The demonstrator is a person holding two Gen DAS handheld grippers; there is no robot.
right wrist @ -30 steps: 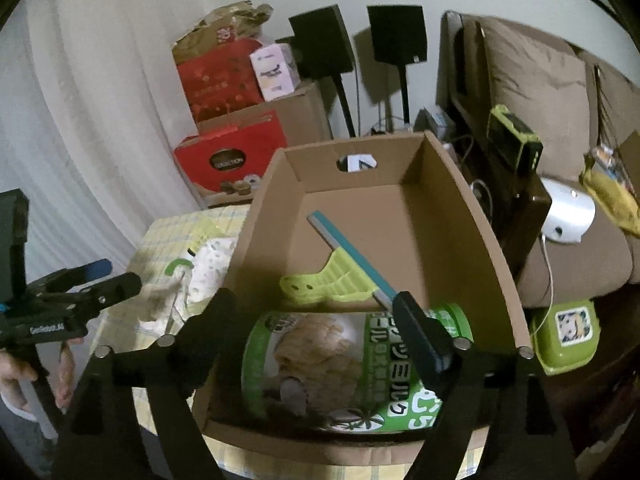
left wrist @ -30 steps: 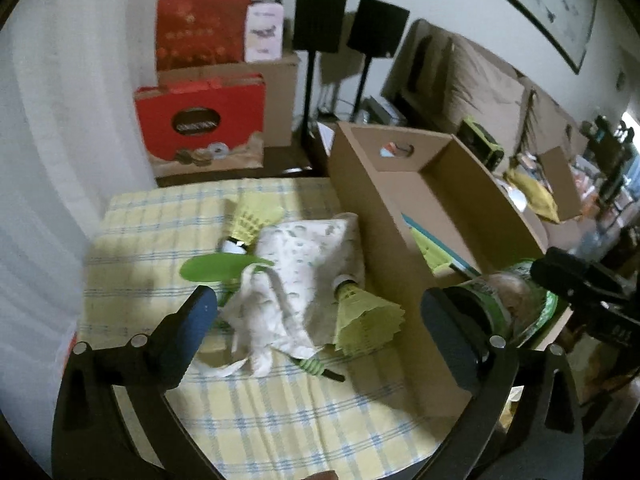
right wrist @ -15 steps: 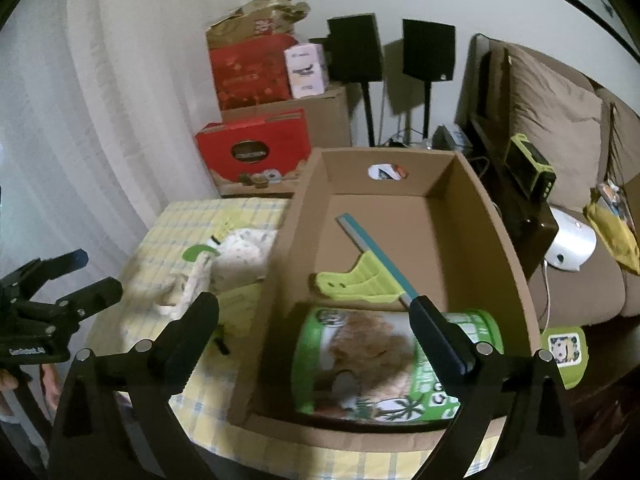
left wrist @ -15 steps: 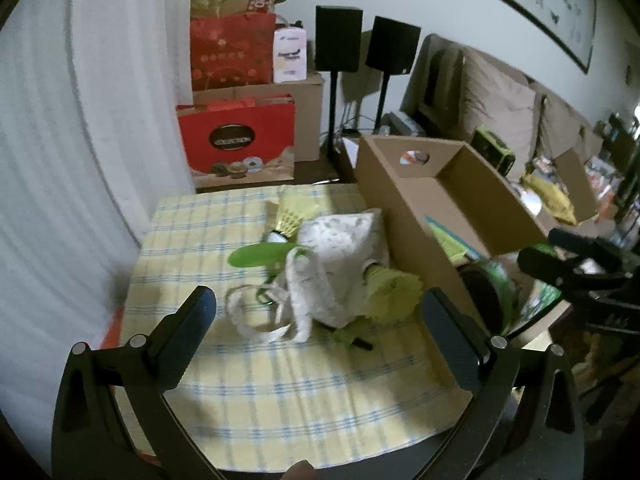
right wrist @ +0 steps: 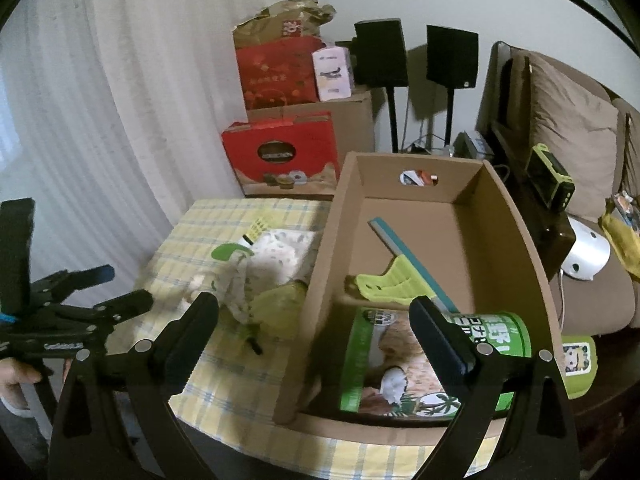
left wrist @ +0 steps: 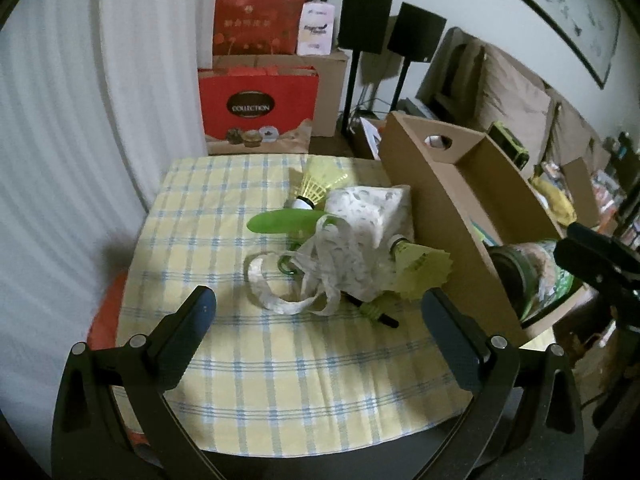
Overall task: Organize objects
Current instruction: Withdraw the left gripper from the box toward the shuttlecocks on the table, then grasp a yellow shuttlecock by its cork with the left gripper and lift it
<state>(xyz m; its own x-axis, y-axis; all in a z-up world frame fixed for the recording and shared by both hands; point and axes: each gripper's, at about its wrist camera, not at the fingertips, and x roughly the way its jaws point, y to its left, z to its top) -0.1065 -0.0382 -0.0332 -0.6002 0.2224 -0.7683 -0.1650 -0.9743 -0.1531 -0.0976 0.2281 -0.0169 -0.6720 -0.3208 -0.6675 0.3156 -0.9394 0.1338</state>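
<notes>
An open cardboard box (right wrist: 516, 224) stands on the right of the checked tablecloth (left wrist: 280, 380). In it lie a green-labelled can (right wrist: 404, 364) and a green and blue squeegee (right wrist: 400, 276). Left of the box (left wrist: 432, 208) a white patterned cloth bag (left wrist: 360, 236) lies with two yellow shuttlecocks (left wrist: 420, 272) (left wrist: 316, 186) and a green paddle-shaped piece (left wrist: 284, 222). My left gripper (left wrist: 316, 312) is open and empty, above the near table. My right gripper (right wrist: 314, 320) is open and empty, above the box's near left corner.
Red gift boxes (left wrist: 256, 112), brown cartons and two black speakers on stands (left wrist: 364, 20) stand behind the table. A white curtain (left wrist: 80, 120) hangs at the left. A sofa (right wrist: 572, 132) with clutter lies to the right. The right gripper shows in the left wrist view (left wrist: 600, 260).
Both grippers have drawn back and up from the table. The right gripper has shifted left off the can, which stays in the box. The objects have not moved.
</notes>
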